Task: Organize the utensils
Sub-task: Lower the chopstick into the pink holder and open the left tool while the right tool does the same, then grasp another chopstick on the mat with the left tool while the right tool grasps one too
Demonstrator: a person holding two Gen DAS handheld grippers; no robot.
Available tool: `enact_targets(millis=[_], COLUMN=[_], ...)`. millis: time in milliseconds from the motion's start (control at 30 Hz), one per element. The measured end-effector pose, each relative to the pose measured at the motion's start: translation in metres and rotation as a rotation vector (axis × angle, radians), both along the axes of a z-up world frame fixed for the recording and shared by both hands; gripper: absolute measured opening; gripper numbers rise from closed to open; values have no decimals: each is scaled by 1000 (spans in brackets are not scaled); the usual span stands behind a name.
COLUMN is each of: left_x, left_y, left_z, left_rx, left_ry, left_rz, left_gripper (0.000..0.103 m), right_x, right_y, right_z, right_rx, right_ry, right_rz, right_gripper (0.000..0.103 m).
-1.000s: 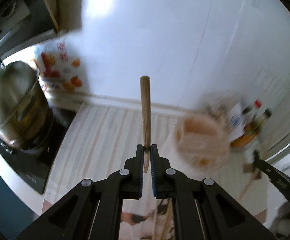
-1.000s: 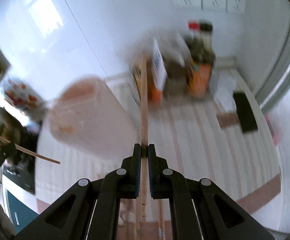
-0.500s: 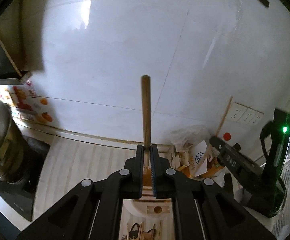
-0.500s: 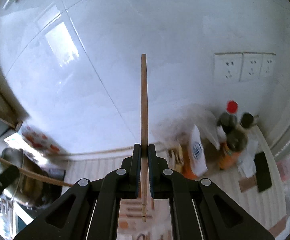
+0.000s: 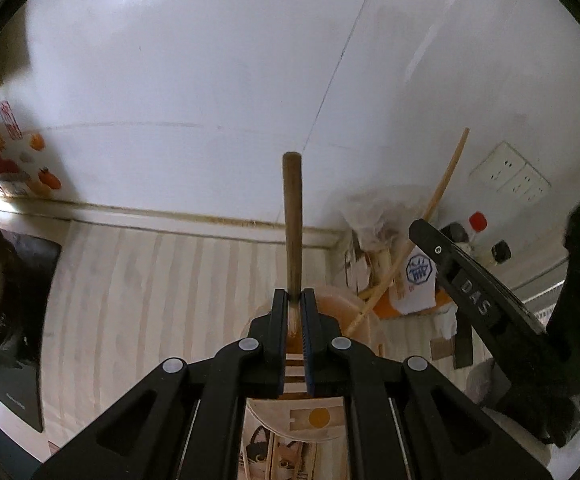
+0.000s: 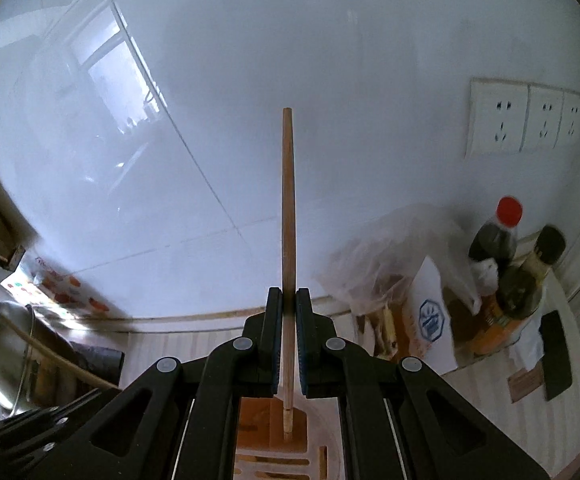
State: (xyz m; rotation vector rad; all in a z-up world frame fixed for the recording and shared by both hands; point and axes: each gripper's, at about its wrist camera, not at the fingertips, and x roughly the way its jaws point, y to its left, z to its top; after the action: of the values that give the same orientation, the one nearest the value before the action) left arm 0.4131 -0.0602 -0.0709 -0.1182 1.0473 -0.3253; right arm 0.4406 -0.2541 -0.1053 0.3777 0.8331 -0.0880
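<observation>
My left gripper [image 5: 294, 312] is shut on a brown wooden utensil handle [image 5: 292, 216] that points up, above a pale orange utensil holder [image 5: 338, 312]. My right gripper [image 6: 288, 312] is shut on a thin wooden chopstick [image 6: 287, 200], held upright with its lower end over the holder's slotted top [image 6: 273, 432]. The right gripper [image 5: 486, 308] and its chopstick [image 5: 430, 212] show at the right of the left wrist view. The left gripper's handle [image 6: 49, 354] shows at the lower left of the right wrist view.
A steel pot [image 6: 5, 356] stands on a black cooktop [image 5: 21, 368] at left. Sauce bottles [image 6: 506, 256], a plastic bag [image 6: 390, 256] and a white carton [image 6: 430, 316] crowd the back right corner. Wall sockets [image 6: 522, 120] sit above them. A striped mat [image 5: 161, 296] covers the counter.
Both grippers have tilted up from the counter toward the wall and come over the utensil holder. Each still holds its utensil upright.
</observation>
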Motion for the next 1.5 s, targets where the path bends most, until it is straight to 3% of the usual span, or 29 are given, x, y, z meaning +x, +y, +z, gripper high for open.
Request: enact_targets(millis=[133, 333, 367, 400, 433, 467, 500, 633, 700, 733, 833, 967, 1067, 1233, 1400, 1500], left_x=[4, -6, -7, -9, -12, -16, -20, -30, -35, -37, -47, -58, -67, -85, -103, -113], left_y=[0, 7, 11, 12, 17, 21, 27, 45, 52, 56, 61, 66, 66, 67, 72, 72], left_z=[-12, 2, 5, 10, 16, 20, 26, 34, 33, 32, 25, 6, -14, -57, -114, -157], left_rx=[-37, -95, -83, -70, -52, -29, -4, 62, 90, 102, 168, 208, 244, 308, 317, 288], left_ry=[36, 34, 25, 8, -19, -39, -72, -132, -156, -168, -191, -175, -147, -91, 36, 141], left_rz=[-26, -38, -28, -19, -8, 9, 37, 86, 106, 111, 122, 118, 108, 101, 99, 69], left_gripper=[4, 9, 16, 29, 39, 63, 76, 79, 99, 103, 103, 103, 103, 103, 103, 97], right_x=[-7, -16, -18, -21, -24, -29, -34, -58, -70, -76, -94, -120, -136, -163, -186, -199], right_y=[2, 12, 13, 12, 10, 6, 2, -14, -20, -22, -29, -33, -33, -32, -41, -48], right_z=[-13, -23, -23, -21, -19, -17, -14, 1, 7, 8, 11, 9, 4, -19, -58, -89], right_rx=[41, 90, 95, 107, 112, 118, 129, 133, 116, 106, 77, 44, 5, -43, -21, 31], right_ry=[16, 62, 72, 78, 78, 79, 73, 50, 54, 58, 68, 28, 22, 70, 171, 255], right_rz=[37, 150, 161, 168, 166, 152, 137, 76, 45, 34, -6, -49, -77, -108, -125, -128], right_gripper=[7, 8, 8, 9, 18, 33, 38, 45, 49, 50, 56, 92, 100, 100, 99, 74])
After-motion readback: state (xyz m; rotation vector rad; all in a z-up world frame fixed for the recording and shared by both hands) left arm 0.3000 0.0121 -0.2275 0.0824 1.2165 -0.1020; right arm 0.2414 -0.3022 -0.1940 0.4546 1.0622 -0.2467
